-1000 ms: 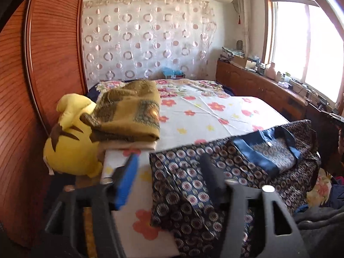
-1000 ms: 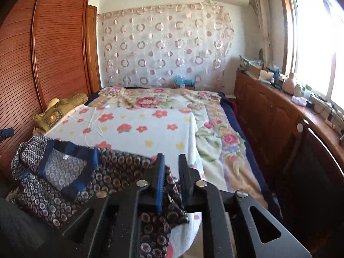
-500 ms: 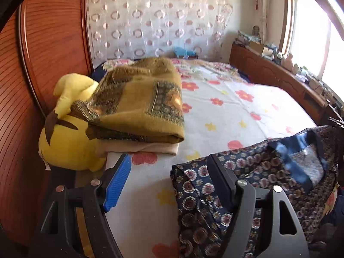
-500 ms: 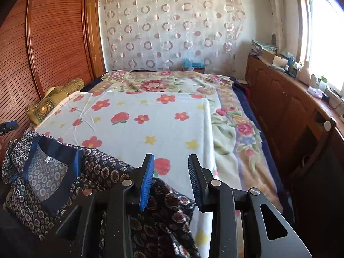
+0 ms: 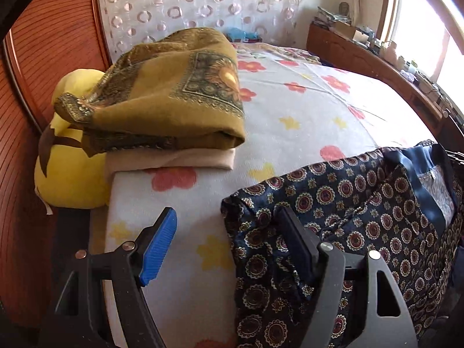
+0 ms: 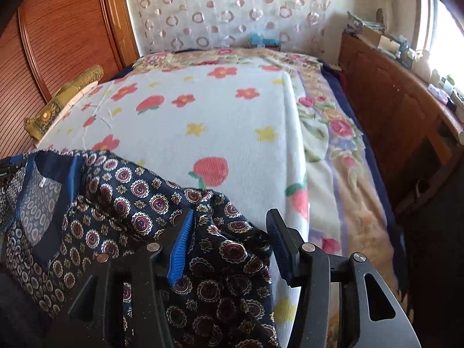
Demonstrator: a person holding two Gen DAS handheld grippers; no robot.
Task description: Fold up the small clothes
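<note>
Navy patterned garment [image 5: 362, 211] lies spread on the near edge of the bed, on the white flowered blanket [image 5: 290, 121], collar end toward the right of the left wrist view; part hangs over the bed edge.

Left gripper [image 5: 226, 240] jaws wide apart, nothing pinched. Its right finger rests at the garment's near corner, and the blue pad [image 5: 158, 246] is over bare blanket beside the garment.

Right gripper [image 6: 229, 240] jaws opening. The garment's other corner [image 6: 220, 246] lies loose between them, pads not pressing it.

Landmark is the garment: folded mustard blanket [image 5: 174, 95] well beyond it on the bed's left side, on a cream layer. Yellow plush toy [image 5: 69, 174] just left of that stack, against the wooden wardrobe [image 5: 43, 43]. Dotted curtain [image 6: 232, 8] far behind, wooden cabinet [image 6: 391, 92] along the window side.
</note>
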